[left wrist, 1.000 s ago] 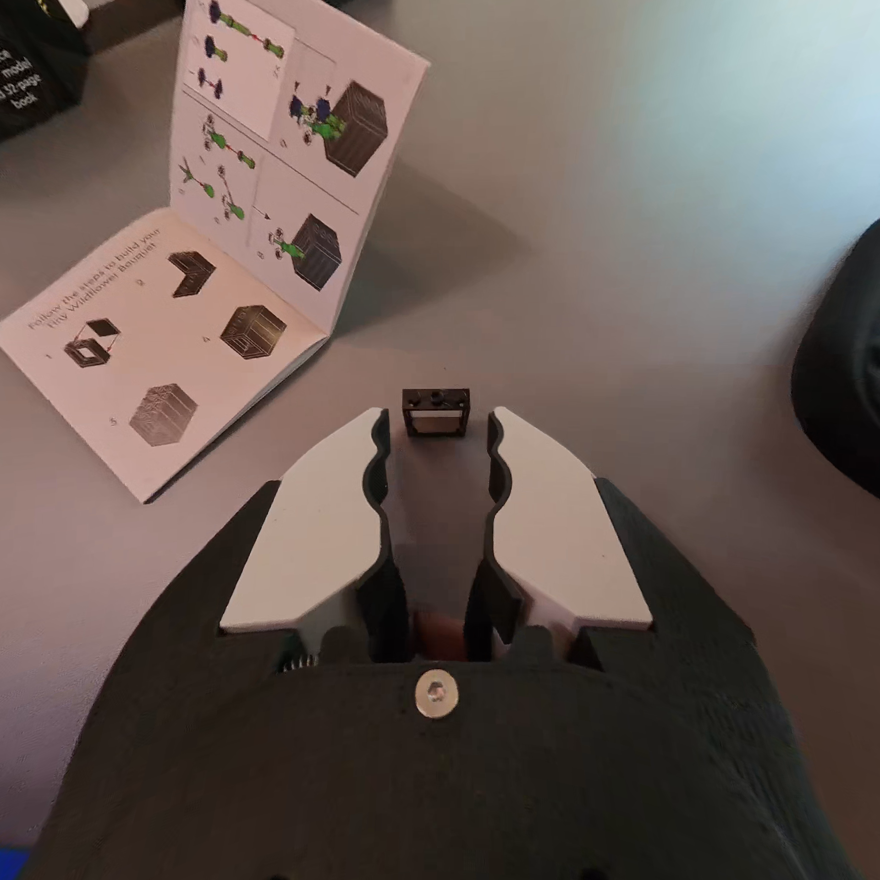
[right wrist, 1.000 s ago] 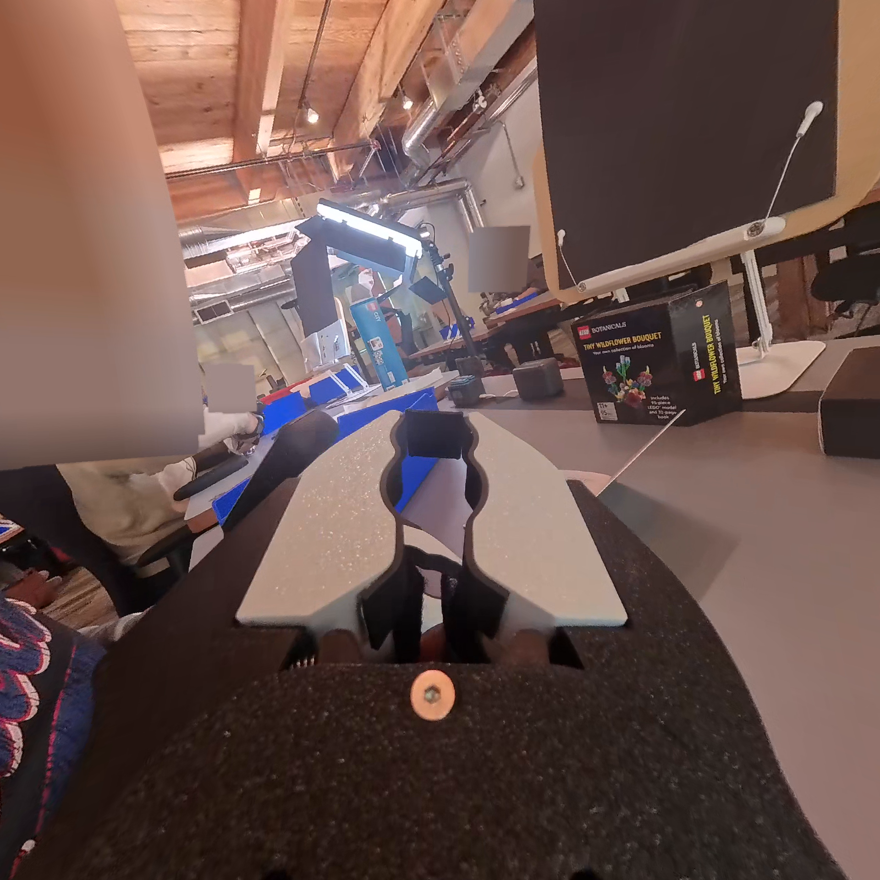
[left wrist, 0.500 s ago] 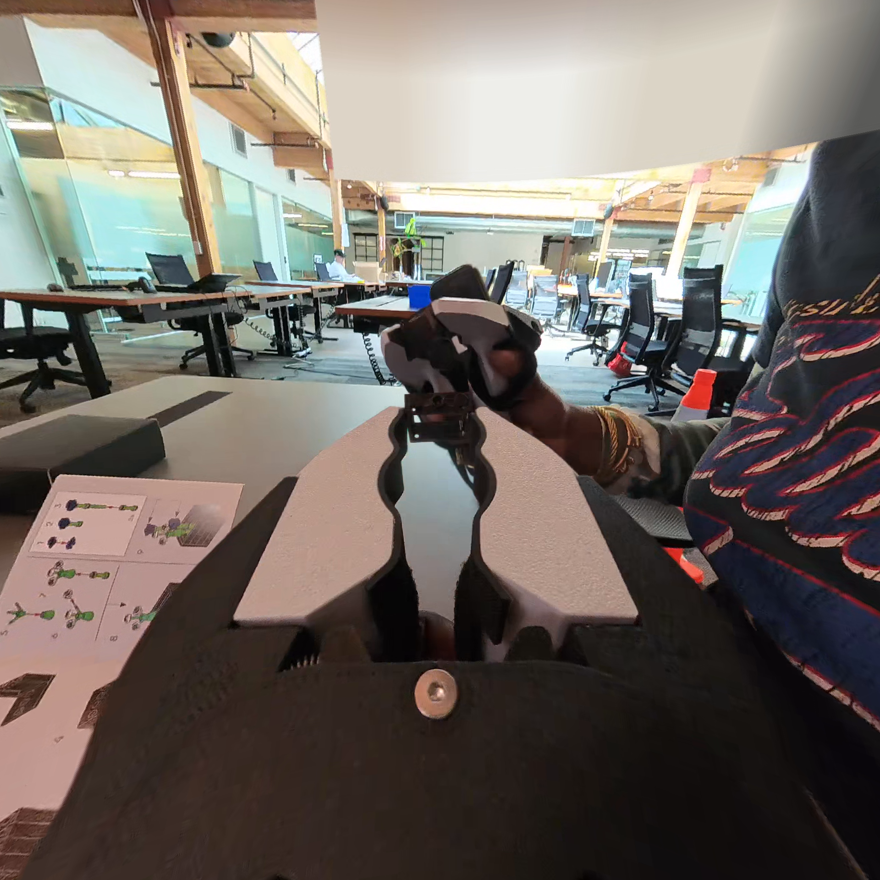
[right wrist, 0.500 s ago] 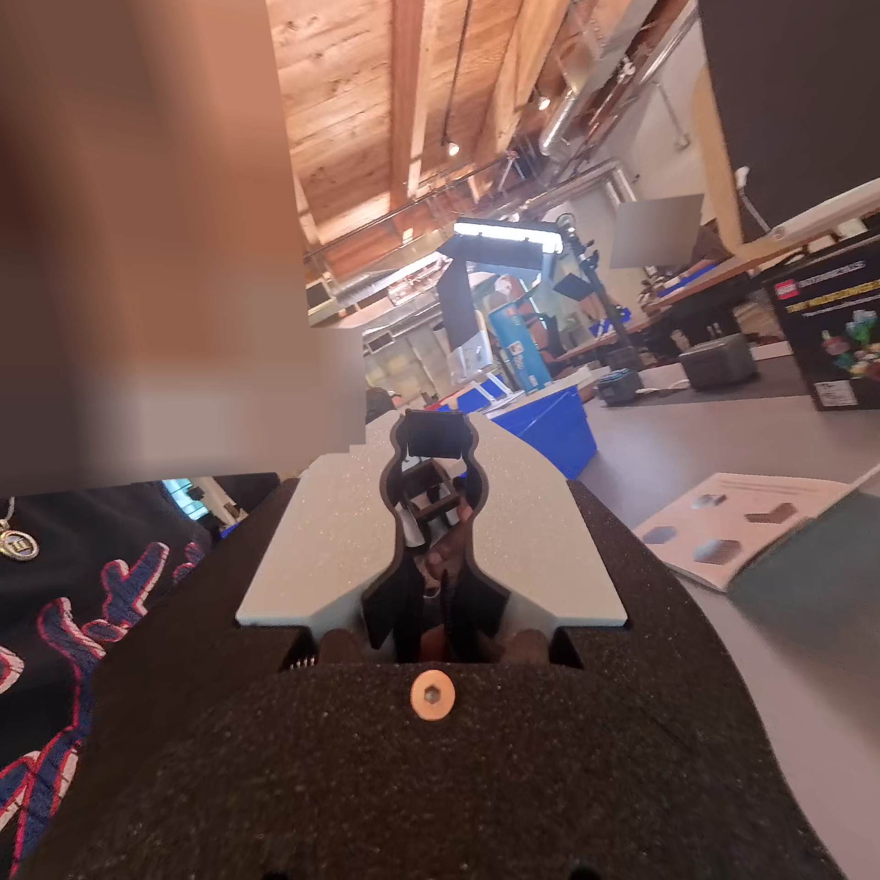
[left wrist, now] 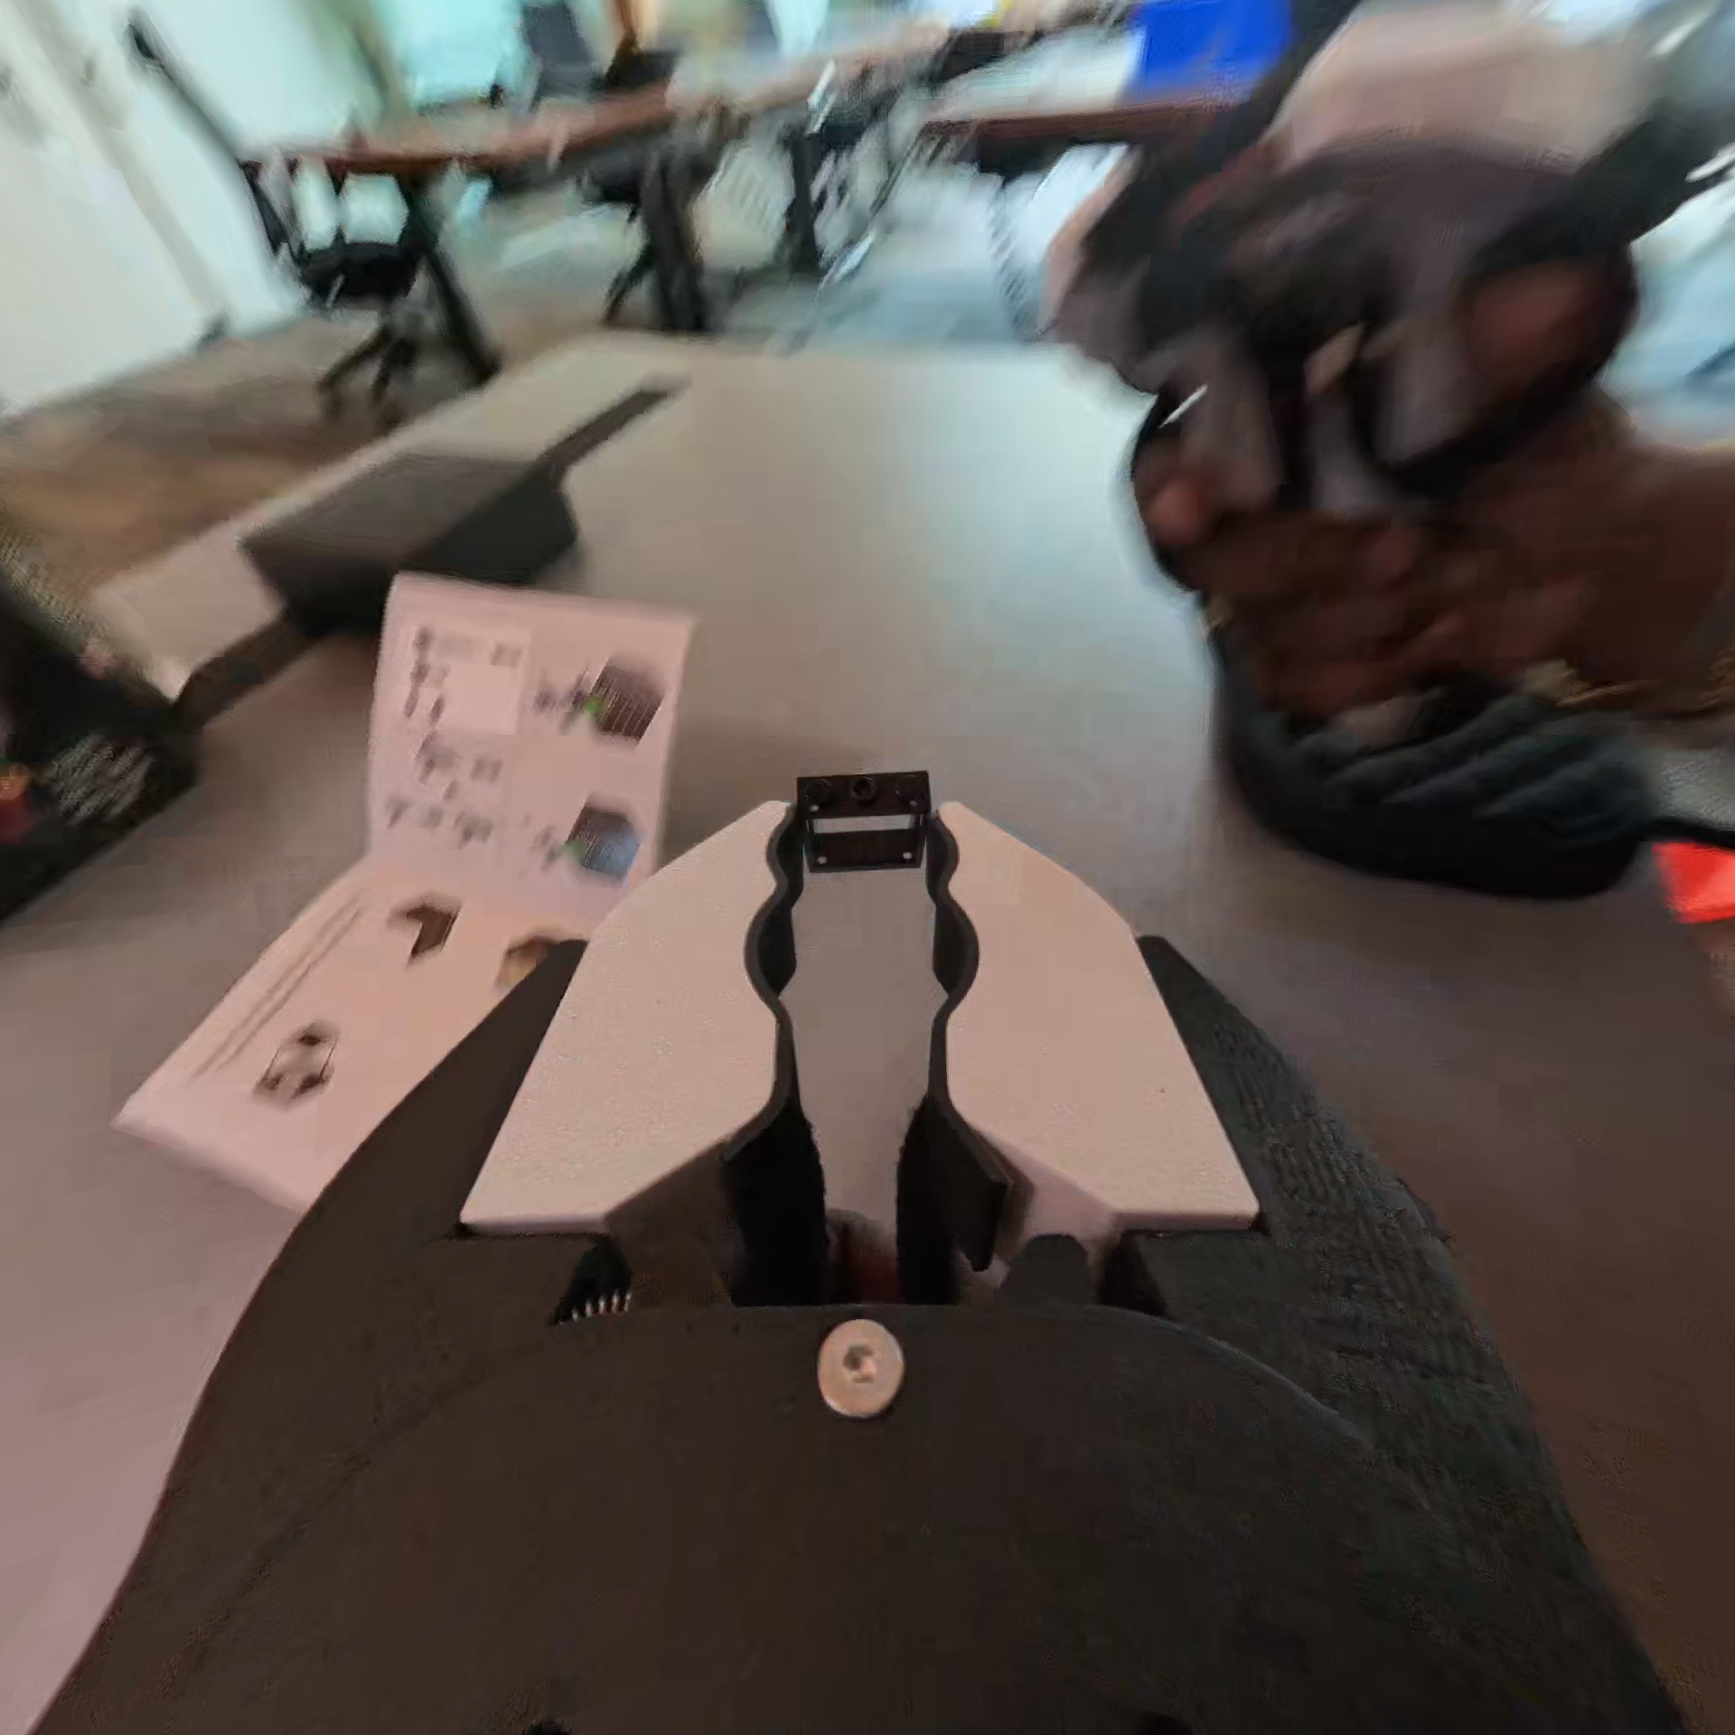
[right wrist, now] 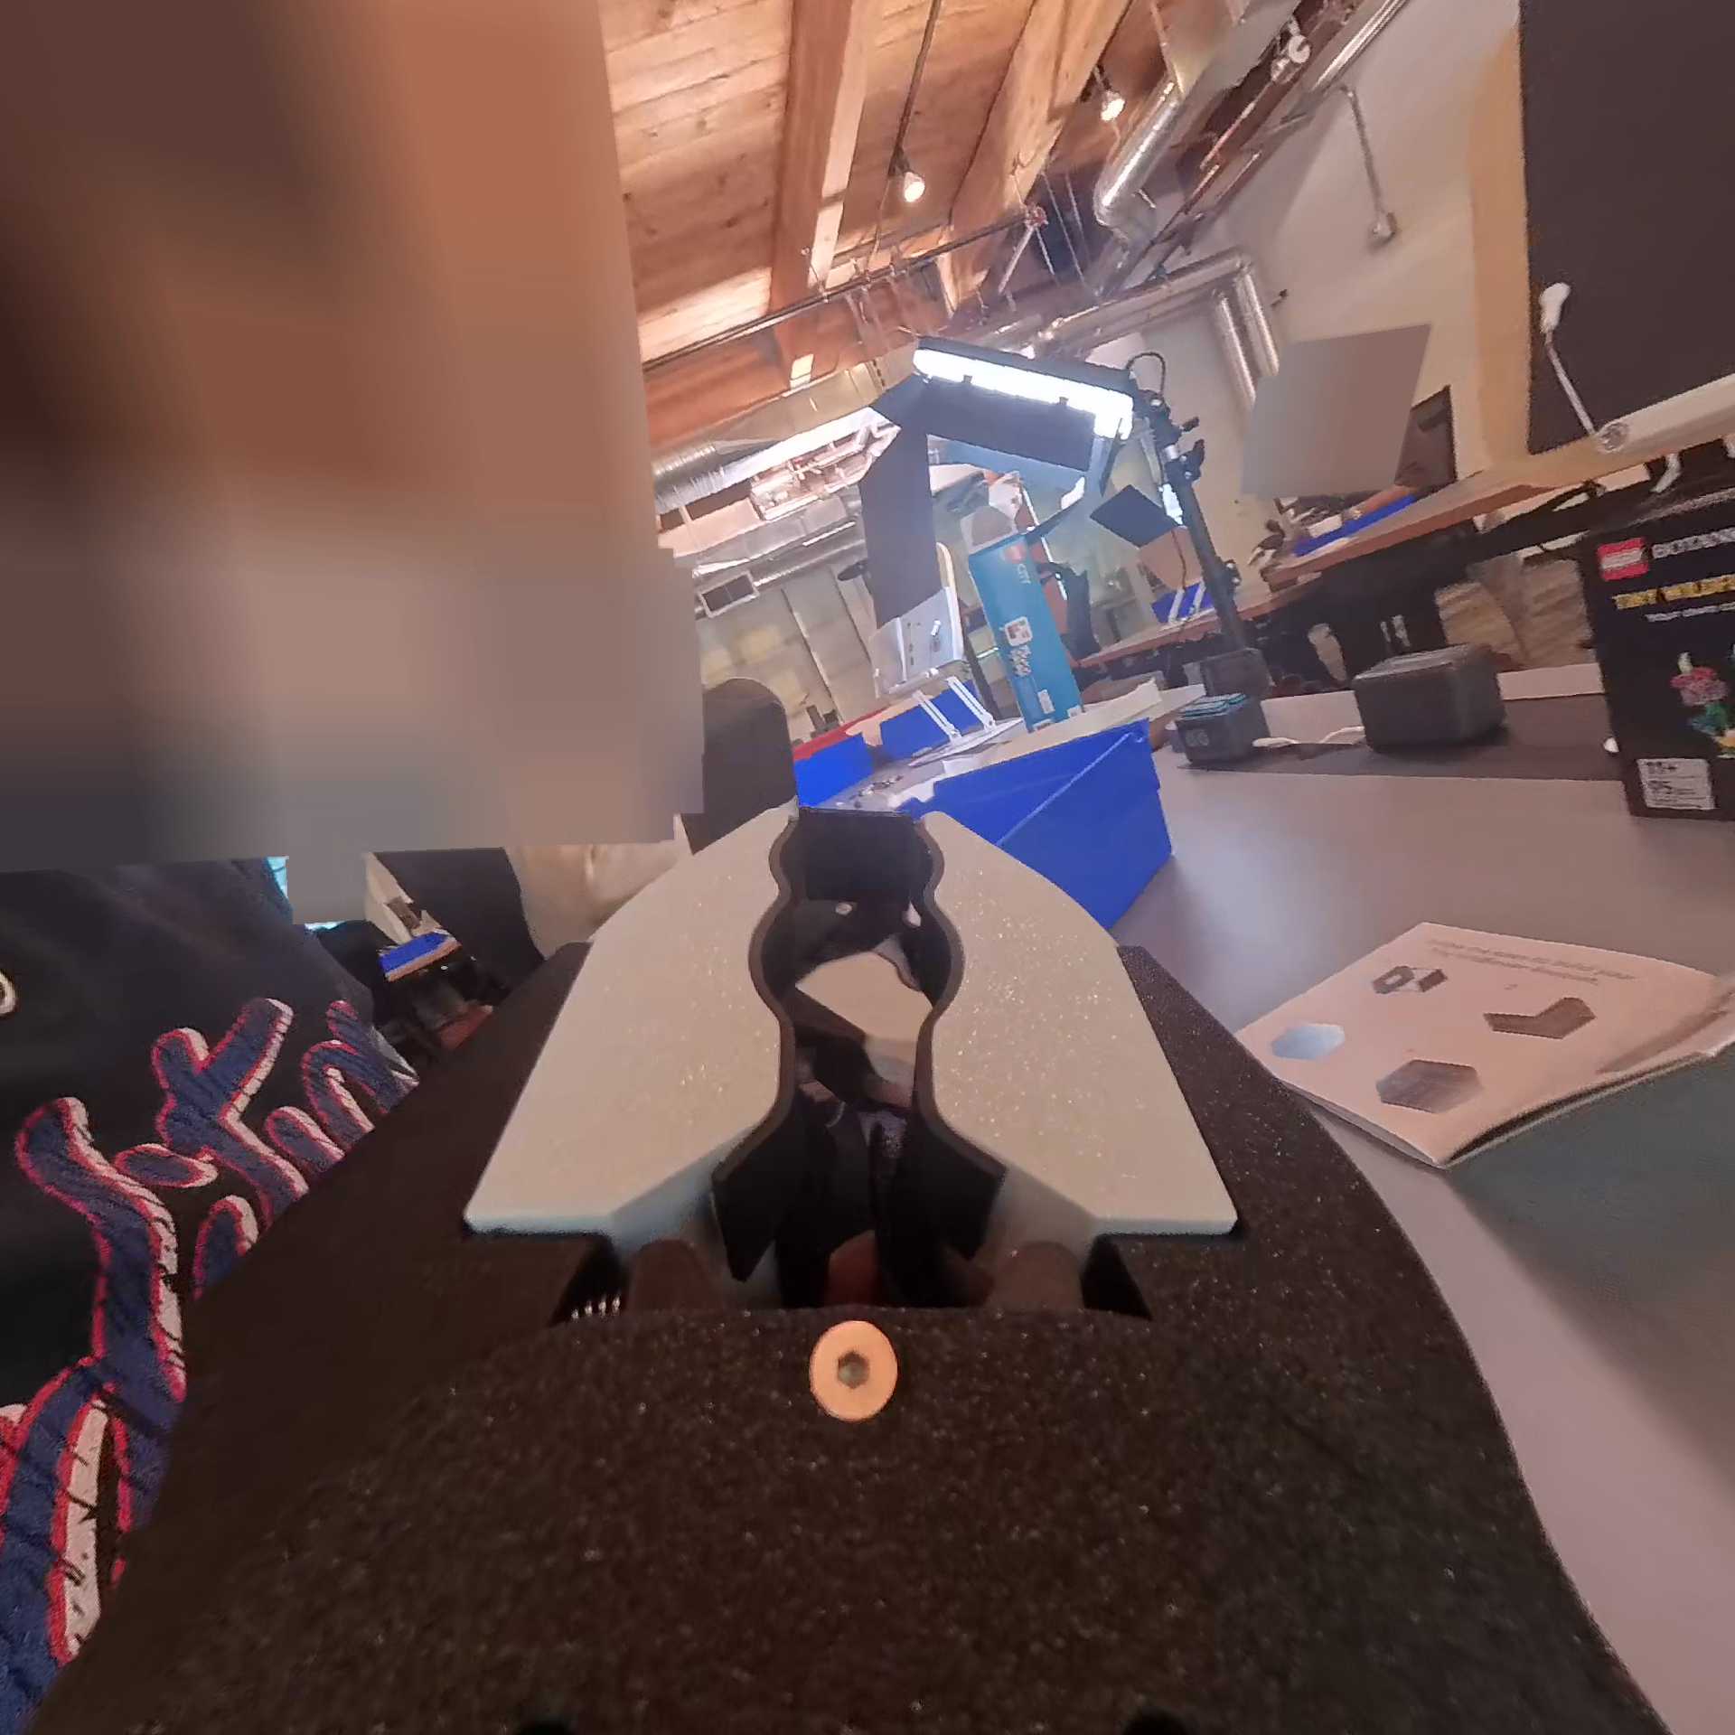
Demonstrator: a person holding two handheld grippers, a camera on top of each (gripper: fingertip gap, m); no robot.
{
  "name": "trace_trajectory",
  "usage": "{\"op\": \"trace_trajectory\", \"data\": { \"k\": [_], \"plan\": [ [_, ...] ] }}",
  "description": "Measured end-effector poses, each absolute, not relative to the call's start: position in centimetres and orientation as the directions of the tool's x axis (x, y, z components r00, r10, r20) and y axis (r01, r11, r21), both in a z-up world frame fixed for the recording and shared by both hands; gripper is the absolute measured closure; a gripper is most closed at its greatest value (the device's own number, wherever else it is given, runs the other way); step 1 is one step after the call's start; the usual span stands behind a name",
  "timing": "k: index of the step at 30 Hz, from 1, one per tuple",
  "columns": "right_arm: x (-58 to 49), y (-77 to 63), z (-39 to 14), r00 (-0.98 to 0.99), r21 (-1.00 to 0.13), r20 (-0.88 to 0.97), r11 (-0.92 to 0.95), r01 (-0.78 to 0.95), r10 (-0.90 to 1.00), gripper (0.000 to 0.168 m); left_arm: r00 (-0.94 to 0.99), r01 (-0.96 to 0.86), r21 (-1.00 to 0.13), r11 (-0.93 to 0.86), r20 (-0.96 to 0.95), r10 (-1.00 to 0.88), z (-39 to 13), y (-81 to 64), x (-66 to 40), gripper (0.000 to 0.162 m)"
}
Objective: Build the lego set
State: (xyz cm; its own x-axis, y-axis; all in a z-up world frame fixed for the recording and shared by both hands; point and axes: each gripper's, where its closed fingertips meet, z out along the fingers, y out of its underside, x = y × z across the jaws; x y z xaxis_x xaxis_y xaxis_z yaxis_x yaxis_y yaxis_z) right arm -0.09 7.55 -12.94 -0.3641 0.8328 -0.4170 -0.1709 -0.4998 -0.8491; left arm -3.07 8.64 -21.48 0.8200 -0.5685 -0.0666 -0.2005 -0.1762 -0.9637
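Observation:
My left gripper [left wrist: 862, 850] is shut on a small black square frame piece [left wrist: 862, 793], held at its fingertips above the grey table [left wrist: 892, 563]. My right gripper [right wrist: 856, 878] is shut on a small black block [right wrist: 850, 859] at its fingertips and points away from the table towards a person's dark shirt. The right gripper and the hand on it show as a dark blur [left wrist: 1389, 376] at the upper right of the left wrist view. The open instruction booklet [left wrist: 441, 845] stands folded on the table and also shows in the right wrist view [right wrist: 1502, 1042].
A black set box [right wrist: 1671, 676] stands at the far right. A blue bin [right wrist: 1033, 826] sits beyond the right gripper. A flat dark grey box [left wrist: 413, 526] lies behind the booklet. A black bundle [left wrist: 1455, 798] lies on the table's right side. Left tips and right tips are each some 20 centimeters from the black bundle [left wrist: 1455, 798].
My left gripper closed on the frame piece, lifted it off the table towards the right gripper, and is now swinging back over the table, blurred. The right gripper still holds its block.

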Motion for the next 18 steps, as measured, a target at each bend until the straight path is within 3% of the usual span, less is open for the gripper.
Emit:
{"op": "trace_trajectory", "data": {
  "k": [5,18],
  "plan": [
    [0.2,8.2,-13.1,-0.311,-0.875,-0.387,-0.452,-0.175,0.868,0.146,0.907,-0.214,-0.847,-0.487,0.013,-0.420,-27.3,10.2,-4.2,0.137],
    [1.0,9.0,-12.9,-0.294,-0.875,-0.373,-0.439,-0.203,0.880,0.146,0.950,-0.241,-0.765,-0.597,-0.061,-0.306,-29.8,10.6,-5.0,0.131]
  ]
}}
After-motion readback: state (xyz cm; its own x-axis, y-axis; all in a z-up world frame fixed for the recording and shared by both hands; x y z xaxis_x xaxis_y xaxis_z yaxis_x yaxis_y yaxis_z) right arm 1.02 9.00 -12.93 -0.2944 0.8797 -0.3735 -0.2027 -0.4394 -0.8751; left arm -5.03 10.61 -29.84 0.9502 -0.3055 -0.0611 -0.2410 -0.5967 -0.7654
